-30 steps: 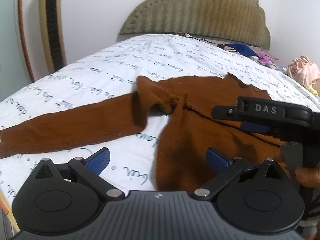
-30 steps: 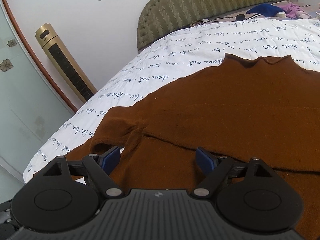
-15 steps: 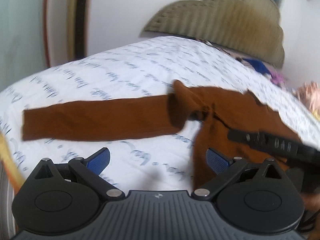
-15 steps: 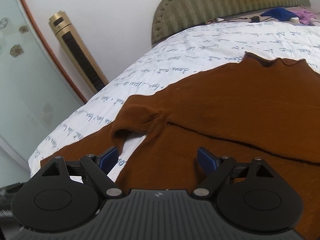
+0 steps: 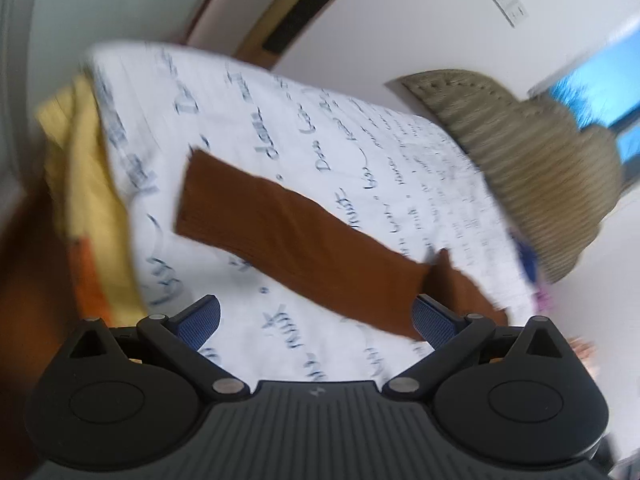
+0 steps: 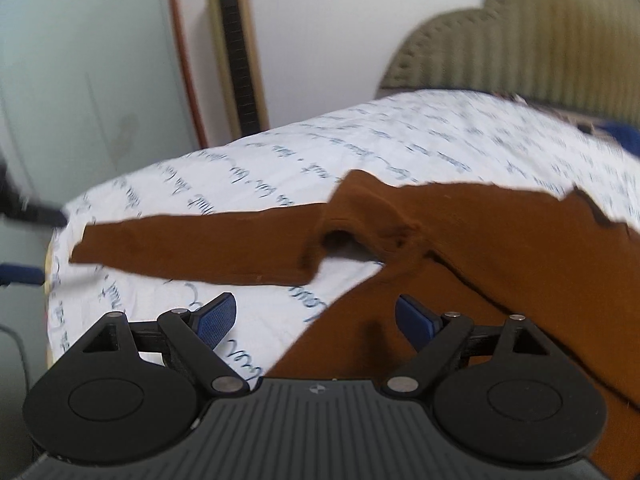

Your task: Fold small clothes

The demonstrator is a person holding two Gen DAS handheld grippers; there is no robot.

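Note:
A brown knit sweater (image 6: 500, 248) lies flat on a white bedsheet with blue script (image 6: 420, 140). Its left sleeve (image 6: 192, 248) stretches out straight to the left; in the left wrist view the sleeve (image 5: 296, 240) runs diagonally, cuff toward the upper left. My left gripper (image 5: 316, 320) is open and empty, hovering just short of the sleeve. My right gripper (image 6: 316, 320) is open and empty, above the sweater's lower left edge, near the armpit. Both views are blurred by motion.
A padded olive headboard (image 6: 540, 32) stands at the far end of the bed. A gold tower fan (image 6: 236, 48) stands by the wall at left. Yellow and orange fabric (image 5: 84, 200) hangs at the bed's left edge. Dark blue clothing (image 6: 628, 136) lies near the headboard.
My left gripper has swung left and tilted, now facing the sleeve's cuff end. My right gripper has pulled back and turned left, so the whole sleeve now shows. The sweater has not moved.

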